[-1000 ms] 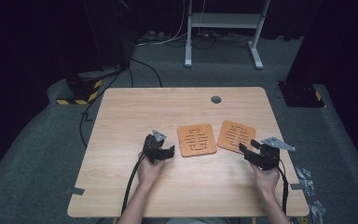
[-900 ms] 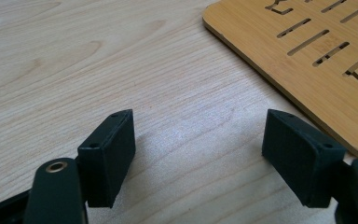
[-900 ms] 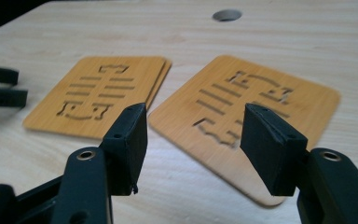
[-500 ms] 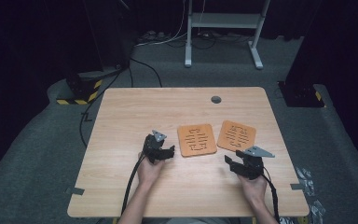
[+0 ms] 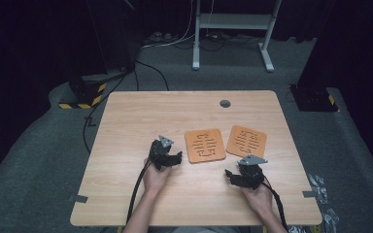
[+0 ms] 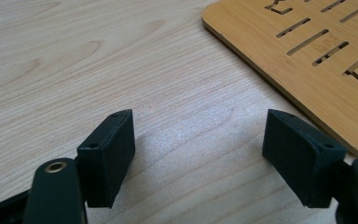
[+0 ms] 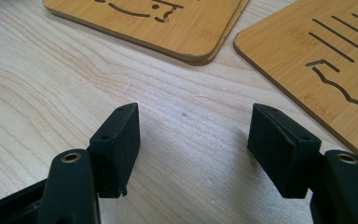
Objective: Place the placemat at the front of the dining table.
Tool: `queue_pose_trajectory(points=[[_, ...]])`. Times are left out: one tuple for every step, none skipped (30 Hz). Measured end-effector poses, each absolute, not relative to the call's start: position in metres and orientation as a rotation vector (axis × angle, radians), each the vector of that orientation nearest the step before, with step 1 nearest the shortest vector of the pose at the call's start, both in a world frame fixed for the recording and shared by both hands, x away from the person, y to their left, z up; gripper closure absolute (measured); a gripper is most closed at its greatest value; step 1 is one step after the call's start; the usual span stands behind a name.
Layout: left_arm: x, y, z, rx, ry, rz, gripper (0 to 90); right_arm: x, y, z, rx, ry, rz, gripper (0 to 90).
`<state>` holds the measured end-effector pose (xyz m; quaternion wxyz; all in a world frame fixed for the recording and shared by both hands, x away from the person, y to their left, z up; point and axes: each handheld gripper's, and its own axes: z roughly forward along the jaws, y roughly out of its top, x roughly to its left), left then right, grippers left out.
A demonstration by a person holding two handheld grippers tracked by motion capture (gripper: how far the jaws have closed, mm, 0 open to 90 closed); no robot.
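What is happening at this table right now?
A person holds a gripper in each hand over a wooden table. Two bamboo coasters lie side by side, the left coaster and the right coaster. The left gripper rests beside the left coaster, jaws open and empty. The right gripper has just been opening its jaws, with nothing between them.

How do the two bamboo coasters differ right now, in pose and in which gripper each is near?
The left coaster lies almost square to the table edge; the right coaster is turned slightly. The left coaster sits beside the left gripper; the right coaster lies just beyond the right gripper. Both lie flat, slotted and ungripped.
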<state>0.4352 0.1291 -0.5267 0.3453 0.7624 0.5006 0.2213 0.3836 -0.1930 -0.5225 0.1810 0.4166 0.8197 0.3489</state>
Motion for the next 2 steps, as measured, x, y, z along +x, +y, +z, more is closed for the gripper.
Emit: queue_pose_trajectory(points=[[0.4354,0.1295,-0.5266,1.985,1.294,0.578,25.0,0.3837,-0.1929,-0.5227,1.176,2.313,0.986,33.5],[0.4354,0.1296,-0.5266,1.986,1.293,0.578,25.0,0.3839,-0.1928,-0.5226,1.172,2.316,0.985,32.5]])
